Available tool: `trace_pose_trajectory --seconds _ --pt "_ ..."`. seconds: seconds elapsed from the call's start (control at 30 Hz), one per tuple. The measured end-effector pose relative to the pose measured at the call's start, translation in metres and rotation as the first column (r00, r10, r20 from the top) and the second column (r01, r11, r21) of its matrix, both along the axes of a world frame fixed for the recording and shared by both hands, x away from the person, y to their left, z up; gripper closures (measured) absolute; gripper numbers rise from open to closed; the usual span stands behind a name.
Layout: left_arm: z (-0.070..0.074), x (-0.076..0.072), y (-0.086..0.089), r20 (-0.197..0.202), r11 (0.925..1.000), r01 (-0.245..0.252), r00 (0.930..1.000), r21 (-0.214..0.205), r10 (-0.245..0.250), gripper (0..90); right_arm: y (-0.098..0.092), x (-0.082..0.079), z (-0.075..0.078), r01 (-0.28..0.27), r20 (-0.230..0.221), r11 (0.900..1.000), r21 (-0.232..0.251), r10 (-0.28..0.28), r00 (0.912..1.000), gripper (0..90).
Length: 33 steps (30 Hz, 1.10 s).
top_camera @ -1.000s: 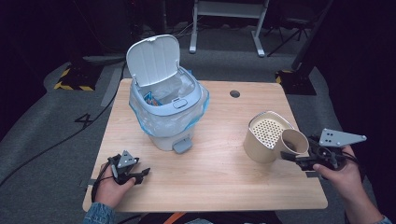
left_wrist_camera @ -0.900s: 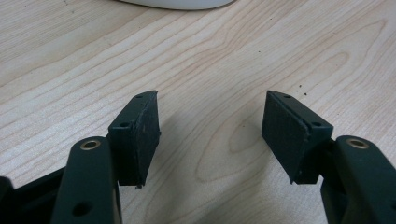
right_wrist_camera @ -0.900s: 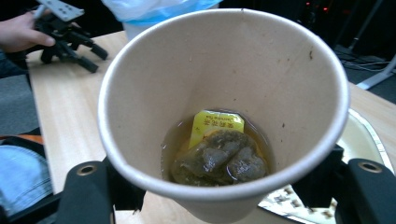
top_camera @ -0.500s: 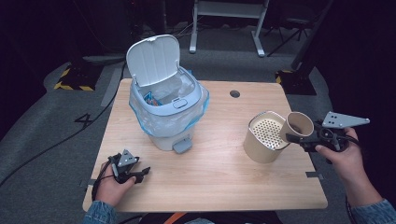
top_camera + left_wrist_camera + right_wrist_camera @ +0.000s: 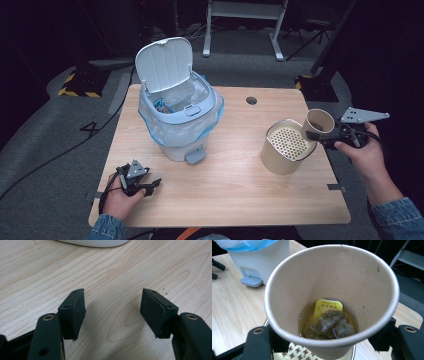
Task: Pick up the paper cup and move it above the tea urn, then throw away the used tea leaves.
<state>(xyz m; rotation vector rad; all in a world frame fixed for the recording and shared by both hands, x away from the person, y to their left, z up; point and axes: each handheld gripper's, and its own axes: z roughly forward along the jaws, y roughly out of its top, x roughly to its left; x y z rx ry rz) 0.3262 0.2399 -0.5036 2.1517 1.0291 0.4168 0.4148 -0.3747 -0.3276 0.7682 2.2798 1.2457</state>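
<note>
dim lab or studio: lone wooden table [image 5: 235, 185], hazard-striped floor tape [image 5: 75, 92], metal stand [image 5: 245, 15]

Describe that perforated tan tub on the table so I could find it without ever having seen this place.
Start at the white pedal bin with its lid up, on the wooden table. Go across to the table's right side, in front of the paper cup held in the right gripper. The tan tub stands there, a short cylinder, and it alone has a top dotted with holes.

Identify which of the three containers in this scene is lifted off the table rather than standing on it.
The paper cup, held in the right gripper above the strainer-topped canister; the canister and the lidded bin both stand on the table.
</note>
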Motion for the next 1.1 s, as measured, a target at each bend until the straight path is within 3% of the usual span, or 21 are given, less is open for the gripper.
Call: trace_pose_trajectory --seconds 0.4,0.53,0.57,0.6,0.7,0.83,0.9,0.93,0.97,1.03,1.07,1.1 --pt "0.000 0.000 0.000 0.002 1.0000 0.000 1.0000 0.005 0.000 37.1 0.006 0.020 -0.004 0.018 0.014 0.9992 -0.035 -0.018 0.9997 32.8" --pt "0.000 0.000 0.000 0.001 1.0000 0.000 1.0000 0.004 0.000 37.1 0.011 0.020 -0.005 0.012 0.065 0.9934 -0.114 -0.004 0.9979 32.9" --pt "0.000 0.000 0.000 0.001 1.0000 0.000 1.0000 0.004 0.000 37.1 0.011 0.020 -0.005 0.012 0.065 0.9934 -0.114 -0.004 0.9979 32.9" --pt "0.000 0.000 0.000 0.001 1.0000 0.000 1.0000 0.004 0.000 37.1 0.013 0.018 -0.006 0.005 0.098 0.9867 -0.162 0.011 0.9951 33.0" --pt "0.000 0.000 0.000 0.002 1.0000 -0.001 1.0000 0.005 0.001 37.1 0.014 0.018 -0.007 0.003 0.117 0.9820 -0.189 0.019 0.9929 33.1" --pt "0.000 0.000 0.000 0.002 1.0000 -0.001 1.0000 0.005 0.001 37.1 0.016 0.016 -0.009 0.003 0.171 0.9615 -0.275 0.046 0.9841 33.5" --pt "0.000 0.000 0.000 0.002 1.0000 -0.001 1.0000 0.004 0.001 37.1 0.018 0.016 -0.010 -0.002 0.202 0.9471 -0.321 0.071 0.9769 33.6" --pt "0.000 0.000 0.000 0.002 1.0000 -0.001 1.0000 0.004 0.001 37.1 0.020 0.016 -0.011 -0.004 0.224 0.9324 -0.361 0.091 0.9704 33.8" --pt "0.000 0.000 0.000 0.002 1.0000 -0.001 1.0000 0.004 0.001 37.1 0.020 0.016 -0.011 -0.004 0.224 0.9324 -0.361 0.091 0.9704 33.8" --pt "0.000 0.000 0.000 0.002 1.0000 -0.001 1.0000 0.004 0.001 37.1 0.022 0.016 -0.013 -0.011 0.255 0.9111 -0.412 0.126 0.9588 34.2" --pt "0.000 0.000 0.000 0.002 1.0000 -0.001 1.0000 0.004 0.001 37.1 0.024 0.015 -0.014 -0.016 0.287 0.8863 -0.463 0.167 0.9431 34.5" --pt "0.000 0.000 0.000 0.002 1.0000 -0.001 1.0000 0.004 0.001 37.1 0.024 0.015 -0.014 -0.016 0.287 0.8863 -0.463 0.167 0.9431 34.5"
